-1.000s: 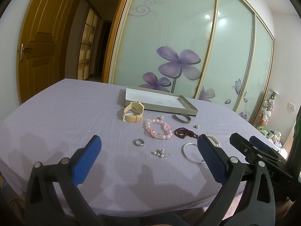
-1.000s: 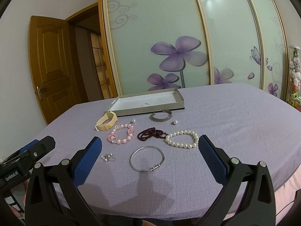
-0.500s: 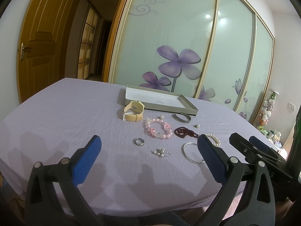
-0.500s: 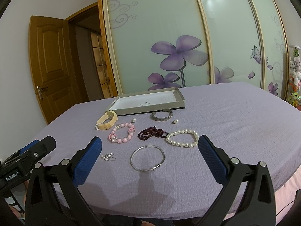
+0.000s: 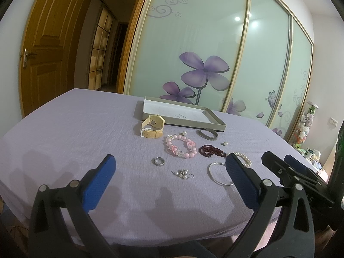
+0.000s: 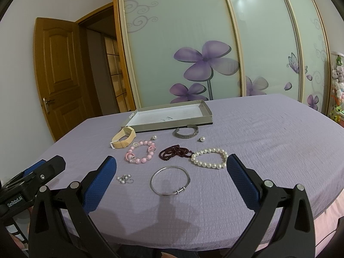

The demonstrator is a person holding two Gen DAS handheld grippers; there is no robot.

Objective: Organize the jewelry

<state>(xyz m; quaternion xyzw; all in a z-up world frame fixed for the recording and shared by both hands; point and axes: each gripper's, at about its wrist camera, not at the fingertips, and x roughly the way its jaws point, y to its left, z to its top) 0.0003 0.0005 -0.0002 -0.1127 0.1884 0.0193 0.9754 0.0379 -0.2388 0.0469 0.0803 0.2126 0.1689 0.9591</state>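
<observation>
While spread wide, the right claw (image 6: 171,172) frames the silver bangle (image 6: 169,180).

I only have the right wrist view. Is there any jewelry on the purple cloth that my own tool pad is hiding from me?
Observer: Yes. The left wrist view shows a silver ring, just left of and beyond the earring cluster.
Operator: Is the left tool holding anything?
Observer: No. The left tool is open wide, with nothing between its pads.
Operator: Is that ring touching another piece?
Observer: No. It lies alone, apart from the pink bead bracelet.
</observation>
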